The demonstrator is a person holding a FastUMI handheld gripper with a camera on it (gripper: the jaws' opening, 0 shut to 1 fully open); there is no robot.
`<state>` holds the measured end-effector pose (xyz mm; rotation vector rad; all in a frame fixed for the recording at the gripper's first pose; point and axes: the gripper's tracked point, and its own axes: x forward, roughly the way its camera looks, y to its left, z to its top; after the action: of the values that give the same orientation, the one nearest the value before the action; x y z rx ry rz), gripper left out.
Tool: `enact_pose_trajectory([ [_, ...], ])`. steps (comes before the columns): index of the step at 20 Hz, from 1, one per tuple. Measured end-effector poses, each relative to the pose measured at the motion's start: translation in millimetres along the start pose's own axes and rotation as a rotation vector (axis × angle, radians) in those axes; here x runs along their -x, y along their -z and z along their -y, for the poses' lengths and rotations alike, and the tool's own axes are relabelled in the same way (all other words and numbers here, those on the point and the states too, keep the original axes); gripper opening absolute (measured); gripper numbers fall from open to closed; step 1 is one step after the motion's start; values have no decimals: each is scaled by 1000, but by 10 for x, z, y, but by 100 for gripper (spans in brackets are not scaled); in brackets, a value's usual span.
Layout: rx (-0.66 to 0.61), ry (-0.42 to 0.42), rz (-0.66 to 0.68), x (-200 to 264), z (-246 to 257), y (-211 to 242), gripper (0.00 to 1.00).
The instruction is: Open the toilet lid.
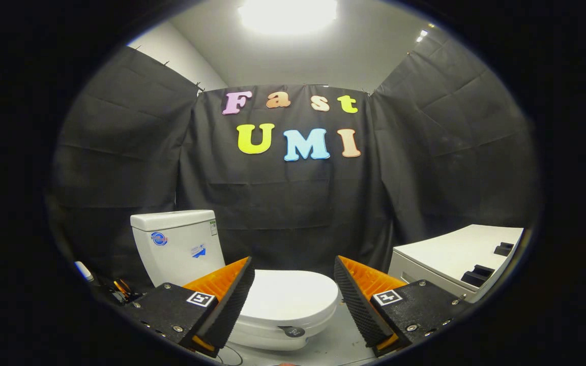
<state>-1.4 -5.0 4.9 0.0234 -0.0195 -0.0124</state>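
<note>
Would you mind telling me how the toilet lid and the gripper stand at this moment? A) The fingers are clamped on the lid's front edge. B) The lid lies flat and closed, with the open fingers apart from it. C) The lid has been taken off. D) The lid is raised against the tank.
B: the toilet lid lies flat on the bowl ahead of the tank, and the gripper is open, its fingers spread without touching the lid.

The left finger (229, 300) covers the toilet lid (288, 300) along its nine o'clock side. Stickers on the tank (176, 244) are too small to make out. Small items at the fingers' nine o'clock (117, 290) are too dark to identify.
</note>
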Motion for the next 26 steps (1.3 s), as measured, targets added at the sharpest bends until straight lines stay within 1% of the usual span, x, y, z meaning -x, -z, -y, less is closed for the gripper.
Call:
enact_pose_trajectory([
  [10,4,17,-1,4,43,27,97],
  [13,-55,35,-27,-34,89,126,97],
  [17,-167,36,5,-84,108,184,97],
  [19,-195,48,1,-127,133,262,96],
  [21,-222,49,-11,-180,126,333,96],
  [26,-346,42,-26,-332,79,535,96],
])
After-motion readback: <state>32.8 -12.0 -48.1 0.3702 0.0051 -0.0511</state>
